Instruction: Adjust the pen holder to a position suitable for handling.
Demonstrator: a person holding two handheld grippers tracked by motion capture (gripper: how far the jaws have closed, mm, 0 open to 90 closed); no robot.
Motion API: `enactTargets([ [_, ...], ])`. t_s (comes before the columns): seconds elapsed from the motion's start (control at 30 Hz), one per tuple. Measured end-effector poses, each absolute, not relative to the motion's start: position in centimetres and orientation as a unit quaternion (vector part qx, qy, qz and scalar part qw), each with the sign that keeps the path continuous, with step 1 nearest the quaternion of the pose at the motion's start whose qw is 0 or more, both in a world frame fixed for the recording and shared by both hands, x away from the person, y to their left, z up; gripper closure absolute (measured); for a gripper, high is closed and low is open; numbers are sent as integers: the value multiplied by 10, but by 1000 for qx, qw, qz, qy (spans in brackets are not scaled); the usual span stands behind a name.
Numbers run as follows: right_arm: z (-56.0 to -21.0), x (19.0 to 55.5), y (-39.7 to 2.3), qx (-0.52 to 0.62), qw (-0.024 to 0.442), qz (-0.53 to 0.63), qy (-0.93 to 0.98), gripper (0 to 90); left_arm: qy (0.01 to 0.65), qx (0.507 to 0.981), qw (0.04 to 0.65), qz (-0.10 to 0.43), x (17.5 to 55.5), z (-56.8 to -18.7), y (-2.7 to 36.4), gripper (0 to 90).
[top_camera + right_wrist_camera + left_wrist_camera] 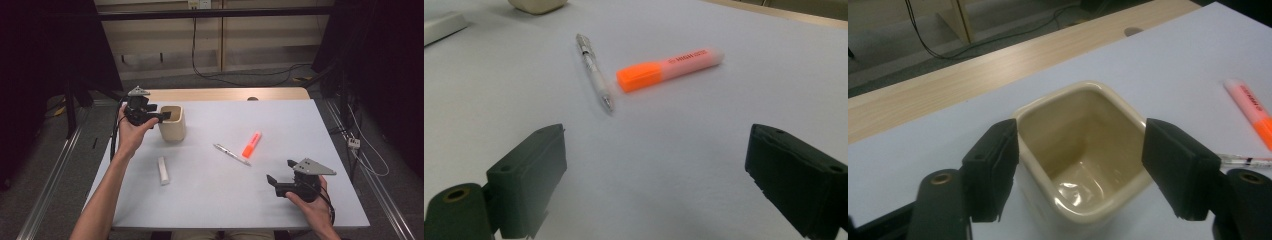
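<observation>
Nearest me, the right claw (654, 180) hangs wide open over the desk (280, 200), idle. Across it, the left claw (1078, 165) straddles the cream square cup (1083, 150), pads not clearly pressing; pen (232, 154), orange highlighter (251, 144) and white stick (163, 170) lie loose, none collected.

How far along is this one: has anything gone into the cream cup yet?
Nothing is done: the cream cup is empty. In hand, the left gripper straddles the cup's rim, one jaw touching its side. The right gripper hangs open, and the pen, orange highlighter and white stick lie on the table.
</observation>
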State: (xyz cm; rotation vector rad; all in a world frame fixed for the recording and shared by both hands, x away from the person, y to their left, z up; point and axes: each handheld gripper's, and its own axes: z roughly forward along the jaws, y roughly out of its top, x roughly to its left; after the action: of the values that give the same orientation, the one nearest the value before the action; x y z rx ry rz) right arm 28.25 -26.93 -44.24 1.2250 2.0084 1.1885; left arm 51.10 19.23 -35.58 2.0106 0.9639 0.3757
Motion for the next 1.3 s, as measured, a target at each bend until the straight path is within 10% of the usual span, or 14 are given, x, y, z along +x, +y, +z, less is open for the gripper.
enactTargets([
  [0.8, -443, 283, -272, 456, 249, 438, 734, 98, 377, 846, 354, 128, 564, -384, 186, 685],
  [1.3, -444, 284, -272, 456, 248, 436, 736, 97, 363, 858, 337, 135, 565, -380, 184, 716],
])
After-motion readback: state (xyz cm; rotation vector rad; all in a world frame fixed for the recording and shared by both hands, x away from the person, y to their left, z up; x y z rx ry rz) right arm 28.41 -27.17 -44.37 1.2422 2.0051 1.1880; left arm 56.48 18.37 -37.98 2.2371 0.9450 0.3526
